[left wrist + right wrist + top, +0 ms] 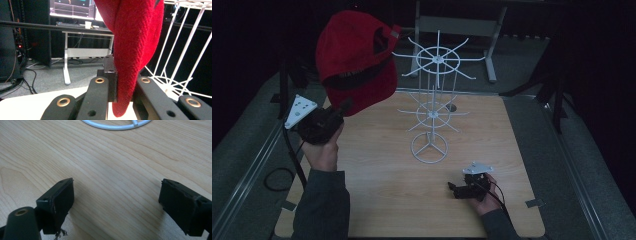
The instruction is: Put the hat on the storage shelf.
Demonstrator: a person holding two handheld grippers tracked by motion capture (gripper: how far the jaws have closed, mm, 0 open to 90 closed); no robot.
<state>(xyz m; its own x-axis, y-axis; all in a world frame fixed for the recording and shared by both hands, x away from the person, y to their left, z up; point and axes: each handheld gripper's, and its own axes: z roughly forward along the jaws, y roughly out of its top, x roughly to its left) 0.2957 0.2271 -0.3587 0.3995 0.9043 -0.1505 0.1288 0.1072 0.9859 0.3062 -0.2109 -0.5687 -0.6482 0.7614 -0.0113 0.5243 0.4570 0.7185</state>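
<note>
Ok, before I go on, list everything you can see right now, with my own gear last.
baseball cap: one, red, held up over the table's left rear, brim pinched in the left tongs
display rack: one, white wire, two tiers of hooks, standing mid-table on a ring base
table: one, light wood, under everything
desk frame: one, grey, on the floor behind the table
paper cup: one, white, on a far desk, seen in the left gripper view
left tongs: black, shut on the cap's brim
right tongs: black, open, low over the table's front right
</note>
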